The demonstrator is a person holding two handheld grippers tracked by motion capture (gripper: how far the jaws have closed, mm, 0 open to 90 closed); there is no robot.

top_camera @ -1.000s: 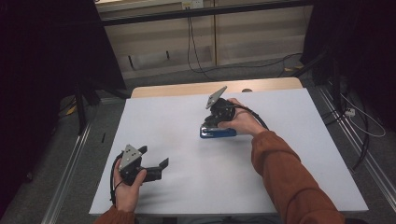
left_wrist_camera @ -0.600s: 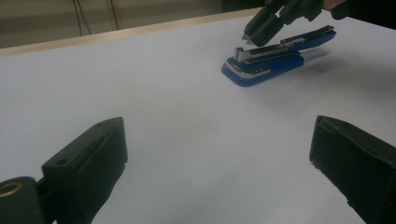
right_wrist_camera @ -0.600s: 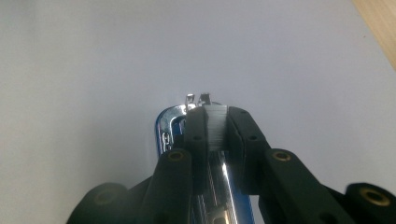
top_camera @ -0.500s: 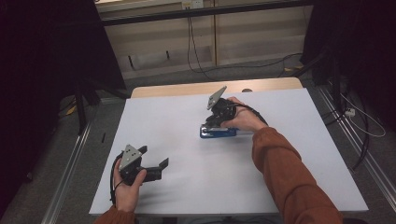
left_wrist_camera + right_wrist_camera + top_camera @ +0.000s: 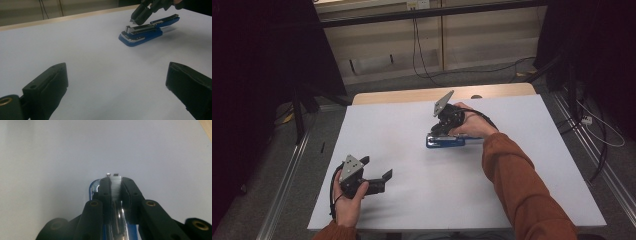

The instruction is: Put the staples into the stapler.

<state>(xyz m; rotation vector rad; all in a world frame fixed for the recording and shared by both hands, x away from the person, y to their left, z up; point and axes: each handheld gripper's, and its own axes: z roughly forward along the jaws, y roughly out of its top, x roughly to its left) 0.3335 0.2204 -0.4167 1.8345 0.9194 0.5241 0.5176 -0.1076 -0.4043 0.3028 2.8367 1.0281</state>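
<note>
I see the worktop (image 5: 412,210) under its white sheet, with a bare wooden strip along the far edge. Everything else I place against the blue stapler (image 5: 445,141), which lies flat on the white sheet a little past the middle, toward the far side.

My right arm in its rust-coloured sleeve (image 5: 522,185) reaches in from the near right of the stapler and ends directly over it. The right gripper (image 5: 438,131) points down onto the stapler's top, its grey plate tilted up on the far side. In the right gripper view its fingers (image 5: 105,192) are clenched on a narrow strip of staples (image 5: 116,183) sitting in the stapler's opened metal channel; in the left gripper view the stapler's blue top arm is swung back, well clear of the base.

My left gripper (image 5: 379,179) sits well to the near left of the stapler, low over the sheet, its fingers (image 5: 47,85) released, spread wide with nothing but white sheet between them.
</note>
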